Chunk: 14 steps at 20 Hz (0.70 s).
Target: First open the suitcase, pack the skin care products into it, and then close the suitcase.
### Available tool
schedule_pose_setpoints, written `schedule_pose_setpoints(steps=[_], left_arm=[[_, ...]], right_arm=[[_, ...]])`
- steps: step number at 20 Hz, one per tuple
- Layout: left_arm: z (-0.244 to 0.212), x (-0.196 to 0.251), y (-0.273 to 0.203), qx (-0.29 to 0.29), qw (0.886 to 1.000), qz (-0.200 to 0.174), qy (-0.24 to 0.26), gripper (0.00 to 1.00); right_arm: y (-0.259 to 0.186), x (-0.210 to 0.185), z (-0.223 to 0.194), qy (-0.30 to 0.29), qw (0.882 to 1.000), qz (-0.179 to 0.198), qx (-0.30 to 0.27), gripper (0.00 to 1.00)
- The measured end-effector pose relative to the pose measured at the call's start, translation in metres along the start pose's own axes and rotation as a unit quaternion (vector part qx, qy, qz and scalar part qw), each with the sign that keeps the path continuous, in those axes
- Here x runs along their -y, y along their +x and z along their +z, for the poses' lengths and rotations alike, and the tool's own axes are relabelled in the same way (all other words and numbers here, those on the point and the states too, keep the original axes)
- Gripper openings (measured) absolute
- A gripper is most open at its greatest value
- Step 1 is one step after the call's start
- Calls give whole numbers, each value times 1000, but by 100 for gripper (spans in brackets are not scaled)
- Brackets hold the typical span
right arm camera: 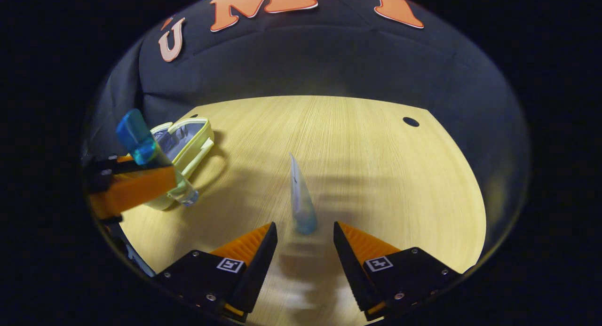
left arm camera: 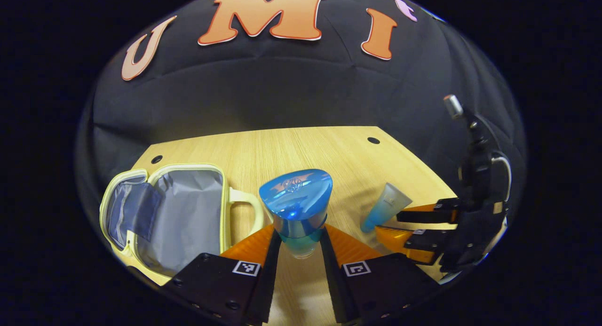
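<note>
A pale yellow suitcase (left arm camera: 169, 213) lies open on the wooden table, its grey lining and mesh pocket showing; it sits at the far left in the right gripper view (right arm camera: 188, 142). My left gripper (left arm camera: 300, 239) is shut on a blue-capped bottle (left arm camera: 297, 203), cap toward the camera; the same bottle (right arm camera: 141, 145) shows at the left of the right gripper view, lifted beside the suitcase. A blue-tipped tube (right arm camera: 301, 199) lies on the table just ahead of my open right gripper (right arm camera: 304, 234), outside its fingers. From the left gripper view the tube (left arm camera: 385, 208) lies beside the right gripper (left arm camera: 414, 229).
The wooden table (right arm camera: 367, 156) has small round holes (right arm camera: 410, 122) near its back corners. The black cloth wall stands right behind the table's far edge. Bare wood stretches to the right of the tube.
</note>
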<state>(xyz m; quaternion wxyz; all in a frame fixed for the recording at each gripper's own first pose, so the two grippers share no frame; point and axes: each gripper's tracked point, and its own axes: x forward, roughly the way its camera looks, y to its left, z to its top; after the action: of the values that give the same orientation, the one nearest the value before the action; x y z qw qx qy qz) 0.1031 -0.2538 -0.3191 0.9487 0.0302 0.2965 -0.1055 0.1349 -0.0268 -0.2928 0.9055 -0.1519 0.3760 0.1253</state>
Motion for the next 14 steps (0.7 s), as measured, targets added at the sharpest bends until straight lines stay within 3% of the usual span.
schedule_pose_setpoints(steps=[6,14], left_arm=[[1,-44,-33,-8,999,37,-2,49],[-8,-79,-53,-19,999,29,-21,49]], right_arm=[[22,-4,-3,8,1000,5,-14,62],[24,-6,5,4,1000,-4,-19,42]])
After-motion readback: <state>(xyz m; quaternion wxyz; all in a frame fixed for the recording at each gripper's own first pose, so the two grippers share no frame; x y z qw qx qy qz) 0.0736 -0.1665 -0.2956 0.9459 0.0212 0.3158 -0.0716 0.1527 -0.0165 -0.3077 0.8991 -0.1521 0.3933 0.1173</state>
